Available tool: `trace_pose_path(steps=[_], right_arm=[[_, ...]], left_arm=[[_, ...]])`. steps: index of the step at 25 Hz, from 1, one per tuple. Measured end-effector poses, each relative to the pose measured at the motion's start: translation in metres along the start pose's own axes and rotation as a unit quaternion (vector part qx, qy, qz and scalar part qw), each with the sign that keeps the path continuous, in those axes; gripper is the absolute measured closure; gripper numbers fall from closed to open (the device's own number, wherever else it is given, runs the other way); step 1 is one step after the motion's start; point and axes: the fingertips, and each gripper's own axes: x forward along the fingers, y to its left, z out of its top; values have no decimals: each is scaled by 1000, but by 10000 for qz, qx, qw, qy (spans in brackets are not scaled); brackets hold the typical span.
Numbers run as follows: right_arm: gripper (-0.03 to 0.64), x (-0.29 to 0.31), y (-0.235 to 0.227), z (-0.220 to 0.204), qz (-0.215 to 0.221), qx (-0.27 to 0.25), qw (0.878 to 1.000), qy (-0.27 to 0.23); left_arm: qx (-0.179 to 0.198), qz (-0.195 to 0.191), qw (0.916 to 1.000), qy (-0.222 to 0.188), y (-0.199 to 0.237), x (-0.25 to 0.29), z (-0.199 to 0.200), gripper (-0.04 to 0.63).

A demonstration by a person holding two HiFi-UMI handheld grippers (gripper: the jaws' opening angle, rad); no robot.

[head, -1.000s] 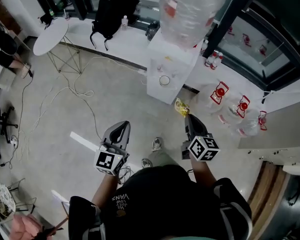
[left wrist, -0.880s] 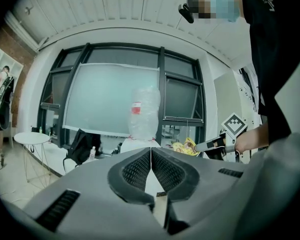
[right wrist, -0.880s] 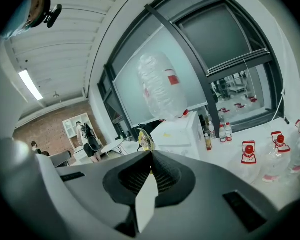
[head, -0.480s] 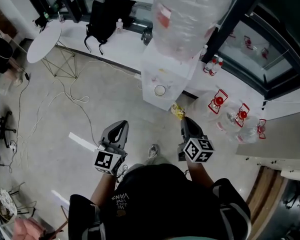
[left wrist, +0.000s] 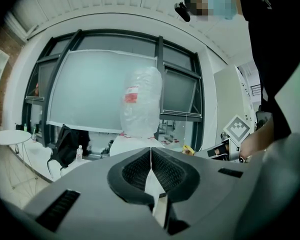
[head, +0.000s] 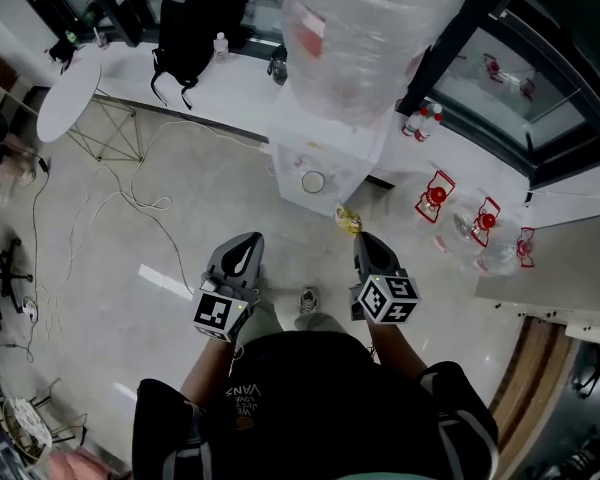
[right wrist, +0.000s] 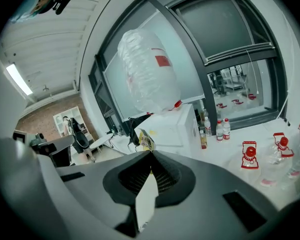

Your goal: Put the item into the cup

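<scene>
**Both tongs closed in front of the water dispenser, the right one on a yellow packet**

Pale polished floor point(head: 110, 268) fills the room, and a white water dispenser point(head: 325, 148) stands at a dark-framed window wall. A large clear bottle point(head: 355, 28) sits upside down on top of the dispenser. To the left of the dispenser, a black backpack point(head: 185, 43) rests on a low white ledge point(head: 230, 73) that runs along the window. Thin cables point(head: 120, 193) lie in loops on the floor, well to the left of the dispenser.

The white cup point(head: 313, 181) stands on the front part of the dispenser, below the bottle, and its round mouth faces up.

The right tongs point(head: 356, 236) are pressed together on a yellow packet point(head: 347, 220). The packet sticks out from the tips and hangs just in front of the dispenser, a little to the right of the cup and apart from it. In the right gripper view the jaws meet with no gap, and the crumpled packet point(right wrist: 145, 140) stands up from their tip toward the dispenser.

The left tongs point(head: 242, 252) are in front of the dispenser and to its left, farther from the cup than the right ones. Their jaws are fully together, and the left gripper view shows nothing between them.
</scene>
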Motion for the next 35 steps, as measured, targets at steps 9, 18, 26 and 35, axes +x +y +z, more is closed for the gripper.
trace_pose_path(steps=[9, 18, 26, 35], right_arm=[[572, 55, 8, -11, -878, 195, 9959, 22], [572, 123, 13, -36, -1516, 521, 9870, 125], [571, 191, -4, -74, -1784, 510, 9824, 223], [572, 254, -40, -116, -2222, 338, 9730, 532]], left_arm=[[172, -1050, 9939, 282, 51, 37, -8, 572], [141, -1716, 9840, 459, 103, 69, -29, 572], [44, -1970, 9783, 645, 143, 83, -67, 572], [-54, -1939, 9769, 896, 182, 81, -106, 572]])
